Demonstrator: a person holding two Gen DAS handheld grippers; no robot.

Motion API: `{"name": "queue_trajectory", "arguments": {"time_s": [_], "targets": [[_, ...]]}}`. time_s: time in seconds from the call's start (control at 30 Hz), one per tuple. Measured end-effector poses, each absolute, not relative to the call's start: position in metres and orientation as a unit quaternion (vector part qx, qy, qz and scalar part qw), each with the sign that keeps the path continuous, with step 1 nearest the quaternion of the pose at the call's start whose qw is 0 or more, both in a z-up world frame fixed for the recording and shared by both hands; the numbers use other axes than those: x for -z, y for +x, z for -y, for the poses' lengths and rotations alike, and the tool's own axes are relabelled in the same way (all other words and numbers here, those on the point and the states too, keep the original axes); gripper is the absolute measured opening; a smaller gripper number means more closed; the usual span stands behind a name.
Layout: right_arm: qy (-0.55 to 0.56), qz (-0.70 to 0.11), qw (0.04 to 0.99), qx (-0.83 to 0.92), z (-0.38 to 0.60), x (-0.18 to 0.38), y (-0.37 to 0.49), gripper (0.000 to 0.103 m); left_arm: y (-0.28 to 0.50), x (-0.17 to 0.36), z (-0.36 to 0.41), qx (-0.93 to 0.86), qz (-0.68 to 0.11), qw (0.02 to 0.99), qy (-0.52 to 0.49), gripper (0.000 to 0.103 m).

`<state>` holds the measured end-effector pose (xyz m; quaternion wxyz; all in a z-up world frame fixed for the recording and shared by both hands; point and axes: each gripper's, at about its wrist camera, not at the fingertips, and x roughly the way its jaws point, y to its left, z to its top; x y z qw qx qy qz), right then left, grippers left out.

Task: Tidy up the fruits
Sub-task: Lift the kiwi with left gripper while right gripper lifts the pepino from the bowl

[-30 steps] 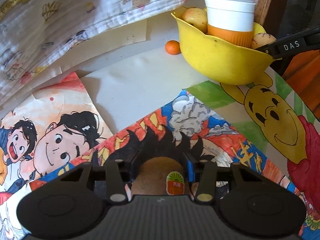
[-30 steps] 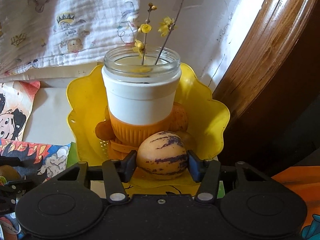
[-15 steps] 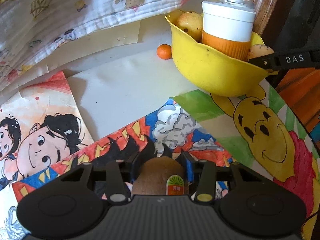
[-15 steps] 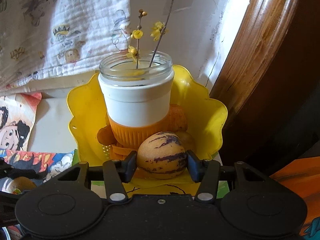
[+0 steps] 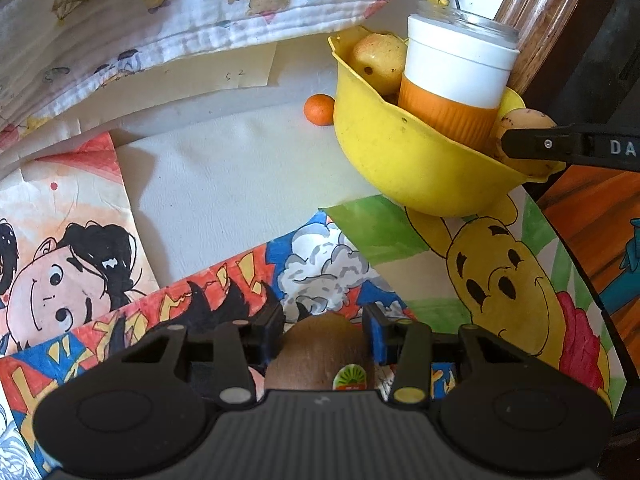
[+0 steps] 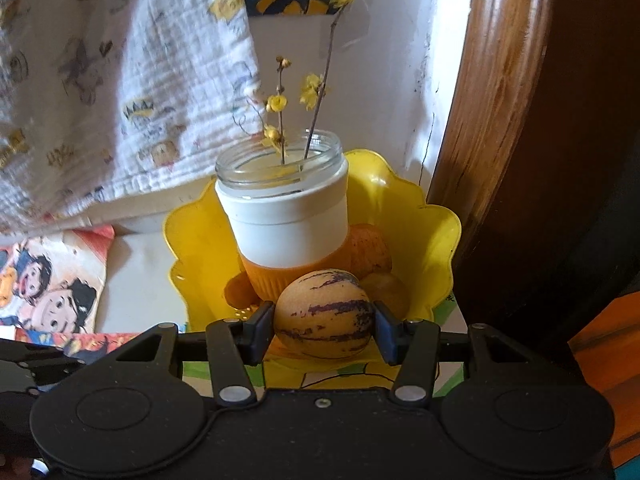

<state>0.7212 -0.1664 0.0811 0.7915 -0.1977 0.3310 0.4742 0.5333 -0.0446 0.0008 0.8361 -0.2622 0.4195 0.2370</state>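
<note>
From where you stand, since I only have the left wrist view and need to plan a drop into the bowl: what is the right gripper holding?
Observer: The right gripper is shut on a yellow purple-striped melon, just over the near rim of the yellow bowl.
Operator: Any fruit behind the cup that I can't see?
Observer: Yes, an orange-skinned fruit sits right of the white-and-orange cup, with a smaller yellowish fruit in front of it.
Operator: What's in the cup?
Observer: Thin twigs with small yellow flowers stand in its glass mouth.
</note>
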Motion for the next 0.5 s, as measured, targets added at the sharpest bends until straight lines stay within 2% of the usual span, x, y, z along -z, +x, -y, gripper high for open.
{"name": "queue_trajectory", "arguments": {"time_s": [0.5], "targets": [[-0.14, -0.318, 0.795, -0.497, 0.198, -0.101, 0.673, 0.053, 0.522, -0.013, 0.05, -0.222, -0.413, 0.846, -0.253, 0.045]]}}
